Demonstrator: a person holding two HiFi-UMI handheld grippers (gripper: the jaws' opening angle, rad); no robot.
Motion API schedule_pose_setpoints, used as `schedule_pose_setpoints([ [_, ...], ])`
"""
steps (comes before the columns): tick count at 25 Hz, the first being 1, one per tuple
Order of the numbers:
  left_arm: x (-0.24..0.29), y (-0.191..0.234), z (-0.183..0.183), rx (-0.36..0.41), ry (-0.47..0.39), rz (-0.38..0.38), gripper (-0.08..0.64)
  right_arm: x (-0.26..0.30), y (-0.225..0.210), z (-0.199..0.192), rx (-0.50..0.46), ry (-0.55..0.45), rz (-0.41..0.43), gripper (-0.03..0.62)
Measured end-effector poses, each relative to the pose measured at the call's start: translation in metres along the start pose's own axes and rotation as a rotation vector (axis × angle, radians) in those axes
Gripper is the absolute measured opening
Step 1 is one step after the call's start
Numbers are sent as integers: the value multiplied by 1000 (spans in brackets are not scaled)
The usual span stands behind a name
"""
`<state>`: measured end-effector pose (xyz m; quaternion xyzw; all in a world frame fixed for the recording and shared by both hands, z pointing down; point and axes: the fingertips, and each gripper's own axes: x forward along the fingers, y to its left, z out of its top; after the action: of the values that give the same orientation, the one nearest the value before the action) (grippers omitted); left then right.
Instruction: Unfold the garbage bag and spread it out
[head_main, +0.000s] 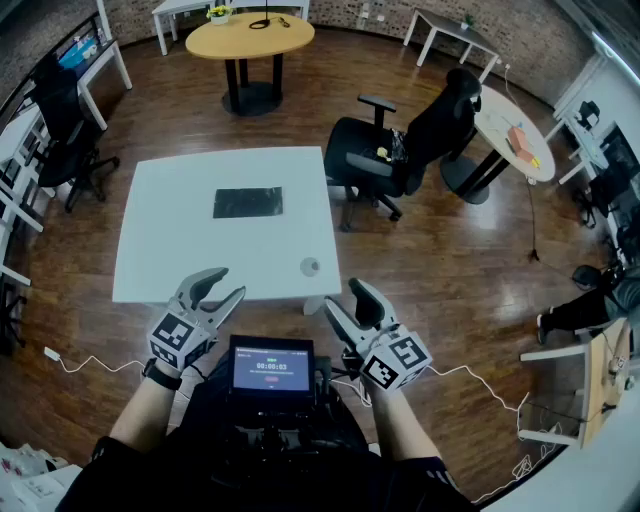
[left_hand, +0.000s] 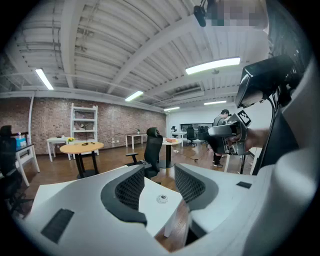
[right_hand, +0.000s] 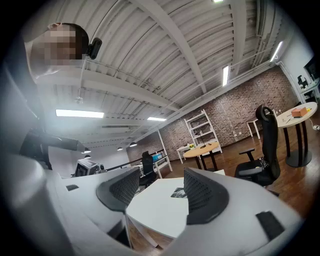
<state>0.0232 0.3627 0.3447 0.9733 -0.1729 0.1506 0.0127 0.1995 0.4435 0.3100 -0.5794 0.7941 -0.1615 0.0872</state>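
Observation:
A folded black garbage bag (head_main: 248, 203) lies flat on the white table (head_main: 170, 250), toward its far side. It also shows small in the right gripper view, the bag (right_hand: 178, 192) seen between the jaws in the distance. My left gripper (head_main: 222, 286) hovers at the table's near edge, open and holding nothing. My right gripper (head_main: 347, 303) is just off the table's near right corner, also open and empty. In the left gripper view my left gripper (left_hand: 159, 185) has only the table top behind the gap.
A small round disc (head_main: 310, 266) sits on the table near its right front corner. A black office chair (head_main: 400, 150) stands right of the table. A round wooden table (head_main: 250, 38) is behind it. A screen (head_main: 271, 367) is mounted at my chest. White cables lie on the floor.

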Motion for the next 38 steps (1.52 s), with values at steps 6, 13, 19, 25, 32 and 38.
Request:
schedule_pose_setpoints([
  [6, 24, 18, 1, -27, 15, 17, 190, 9, -18, -5, 11, 15, -24, 281],
  [13, 57, 54, -8, 15, 40, -29, 190, 42, -35, 2, -1, 28, -53, 281],
  [19, 97, 97, -27, 31, 99, -67, 189, 90, -55, 7, -3, 50, -84, 281],
  [25, 140, 144, -54, 1, 157, -124, 190, 144, -71, -4, 1, 114, -130, 281],
  [32, 198, 183, -86, 36, 210, -210, 189, 200, -85, -15, -24, 161, -173, 281],
  [38, 246, 190, -143, 56, 342, -239, 181, 232, -90, -32, -29, 203, -176, 281],
])
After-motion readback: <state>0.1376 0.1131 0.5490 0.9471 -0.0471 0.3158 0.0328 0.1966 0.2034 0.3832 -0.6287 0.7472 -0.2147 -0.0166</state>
